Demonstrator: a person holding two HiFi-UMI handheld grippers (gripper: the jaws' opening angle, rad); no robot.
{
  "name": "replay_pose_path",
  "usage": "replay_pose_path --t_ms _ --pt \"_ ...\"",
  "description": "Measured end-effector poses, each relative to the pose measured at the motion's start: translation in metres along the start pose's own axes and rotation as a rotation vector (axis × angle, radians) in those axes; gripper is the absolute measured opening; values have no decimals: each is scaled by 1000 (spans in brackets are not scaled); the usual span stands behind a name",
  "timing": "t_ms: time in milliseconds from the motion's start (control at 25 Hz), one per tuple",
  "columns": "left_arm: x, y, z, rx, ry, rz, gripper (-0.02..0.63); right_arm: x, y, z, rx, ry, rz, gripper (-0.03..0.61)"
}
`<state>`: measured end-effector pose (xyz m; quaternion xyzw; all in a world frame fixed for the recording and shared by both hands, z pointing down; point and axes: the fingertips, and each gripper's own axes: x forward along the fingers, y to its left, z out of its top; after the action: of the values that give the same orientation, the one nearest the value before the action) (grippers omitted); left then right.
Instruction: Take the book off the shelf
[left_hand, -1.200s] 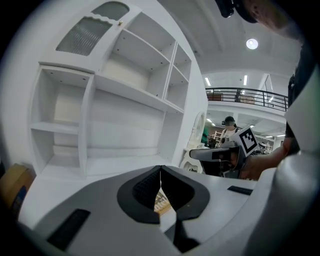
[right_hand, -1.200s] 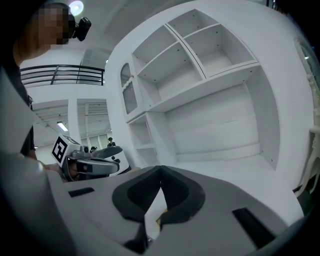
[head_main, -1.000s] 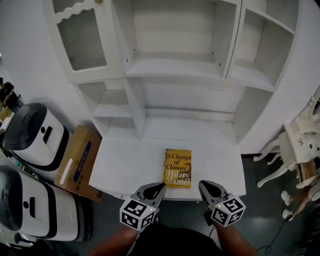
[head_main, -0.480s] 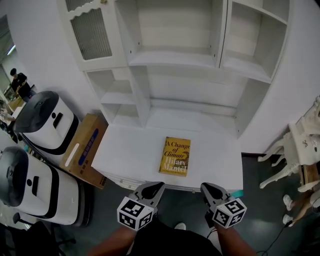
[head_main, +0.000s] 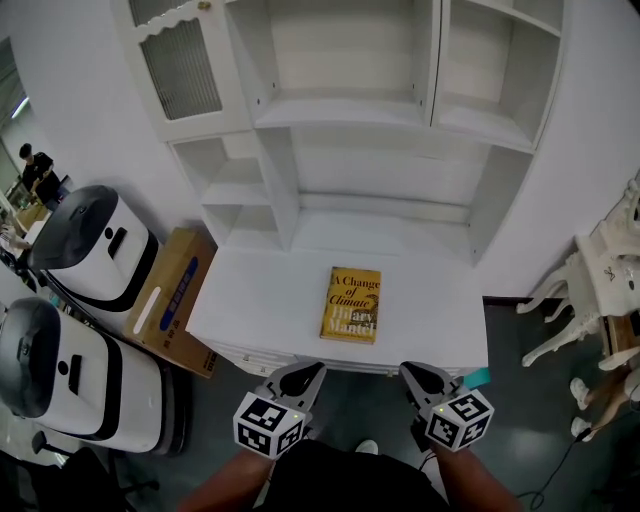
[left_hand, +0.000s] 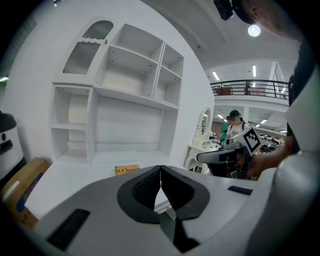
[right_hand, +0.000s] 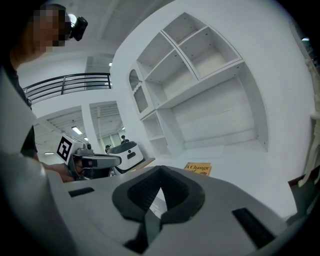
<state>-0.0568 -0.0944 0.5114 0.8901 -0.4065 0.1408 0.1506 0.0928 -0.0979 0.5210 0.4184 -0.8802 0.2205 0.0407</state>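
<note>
Yellow book (head_main: 351, 305) is lying flat, cover up, on the white tabletop (head_main: 250, 310) in front of the shelf unit (head_main: 340, 110), not sitting in any compartment.

Left gripper (head_main: 320, 368) is hovering off the book's near-left corner, beyond the tabletop's front edge. Its fingers are pressing together with nothing between them. Right gripper (head_main: 404, 368) is hovering off the book's near-right corner, fingers likewise closed and empty. Neither is touching the book.

Judgement: the book is already looking clear of the shelves, so the task is either finishing or waiting on a fresh pickup.

If a pickup is coming, the fingers are needing to open first. They then need to come in low at the book's near edge. A flat book is offering little to pinch, so dragging it toward the front edge looks wise.
</note>
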Motion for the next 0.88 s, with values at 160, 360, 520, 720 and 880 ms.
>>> replay_pose_path --t_ms 160,360,520,720,880 --pt "-2 10 4 8 10 -28 11 7 7 2 4 11 -29 29" --pt "-7 24 3 -13 13 -59 11 16 23 5 -14 -1 -51 29" --pt "-12 29 0 -1 25 -80 11 20 29 -3 0 3 -76 28" --pt "-19 36 -5 14 45 -92 11 25 33 -13 26 13 -104 28" --pt "-20 40 -9 9 52 -101 11 28 37 -17 31 16 -113 29"
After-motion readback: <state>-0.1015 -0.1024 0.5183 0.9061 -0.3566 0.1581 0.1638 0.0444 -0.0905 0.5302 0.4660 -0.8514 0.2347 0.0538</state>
